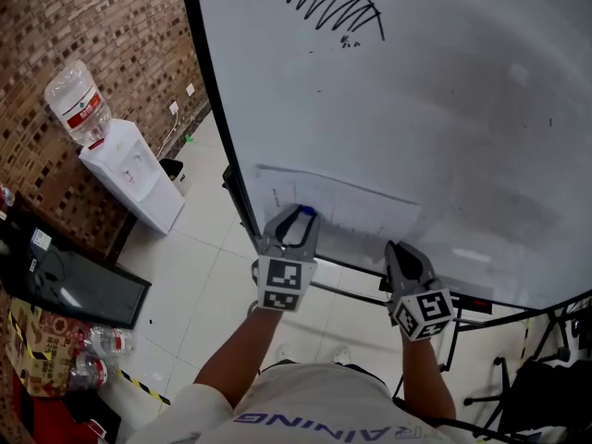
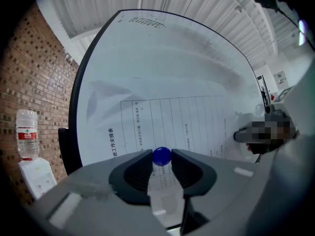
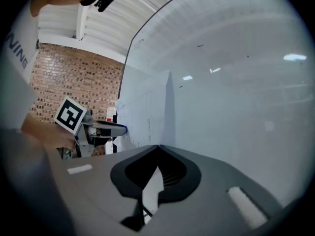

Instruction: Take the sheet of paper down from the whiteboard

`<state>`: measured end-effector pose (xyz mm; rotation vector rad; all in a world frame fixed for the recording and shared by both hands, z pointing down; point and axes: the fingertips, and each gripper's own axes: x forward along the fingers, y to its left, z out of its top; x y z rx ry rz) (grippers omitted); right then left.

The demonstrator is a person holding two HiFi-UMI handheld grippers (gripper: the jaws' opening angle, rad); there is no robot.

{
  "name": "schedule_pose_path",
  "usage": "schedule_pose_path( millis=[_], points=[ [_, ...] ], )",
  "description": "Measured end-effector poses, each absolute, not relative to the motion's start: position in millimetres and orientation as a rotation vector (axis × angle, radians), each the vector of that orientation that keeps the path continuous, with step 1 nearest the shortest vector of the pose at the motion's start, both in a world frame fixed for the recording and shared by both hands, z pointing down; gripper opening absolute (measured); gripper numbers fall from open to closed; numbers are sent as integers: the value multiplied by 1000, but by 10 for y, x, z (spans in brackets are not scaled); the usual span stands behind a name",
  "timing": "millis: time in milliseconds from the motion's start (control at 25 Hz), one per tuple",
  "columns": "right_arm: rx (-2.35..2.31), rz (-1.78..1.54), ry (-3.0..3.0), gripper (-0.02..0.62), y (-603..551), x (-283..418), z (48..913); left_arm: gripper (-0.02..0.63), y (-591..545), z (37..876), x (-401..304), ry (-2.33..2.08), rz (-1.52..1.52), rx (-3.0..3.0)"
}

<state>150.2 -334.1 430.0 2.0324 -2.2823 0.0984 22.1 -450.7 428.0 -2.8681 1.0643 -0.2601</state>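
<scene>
Blue magnet (image 2: pixel 161 156) clamped in L gripper (image 2: pixel 161 153), on sheet (image 1: pixel 342 206) low-centre on board (image 1: pixel 444 81) — pull it straight off, no sliding; R gripper (image 3: pixel 158 146) looks shut on sheet's edge — keep hold.

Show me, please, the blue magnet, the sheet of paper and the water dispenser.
blue magnet (image 2: pixel 161 156), left gripper view, its round cap.
sheet of paper (image 2: pixel 197 122), left gripper view, printed table.
water dispenser (image 1: pixel 139 178), head view, white body.

White printed sheet of paper (image 1: pixel 342 206) on the large white whiteboard (image 1: pixel 444 109), near its lower left corner. Round blue magnet (image 2: pixel 161 156) on the sheet's lower edge, between the fingers (image 2: pixel 135 171) of the left gripper (image 1: pixel 301 218); right gripper (image 1: pixel 394 246) at the sheet's lower right corner.
</scene>
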Motion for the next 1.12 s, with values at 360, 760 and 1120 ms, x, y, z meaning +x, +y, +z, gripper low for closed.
schedule_pose_path(
  millis=[360,760,1120],
  points=[
    [2012,76,-2320,8,-3262,1482,4218,127,-4458,4267,179,1044,-230,-2934],
    [2002,146,-2279,8,-3054,1591,4361,127,-3967,4406,-10,963,-196,-3147],
    [2006,160,-2232,8,-2866,1649,4434,127,-3725,4361,-145,962,-130,-3165]
  ],
)
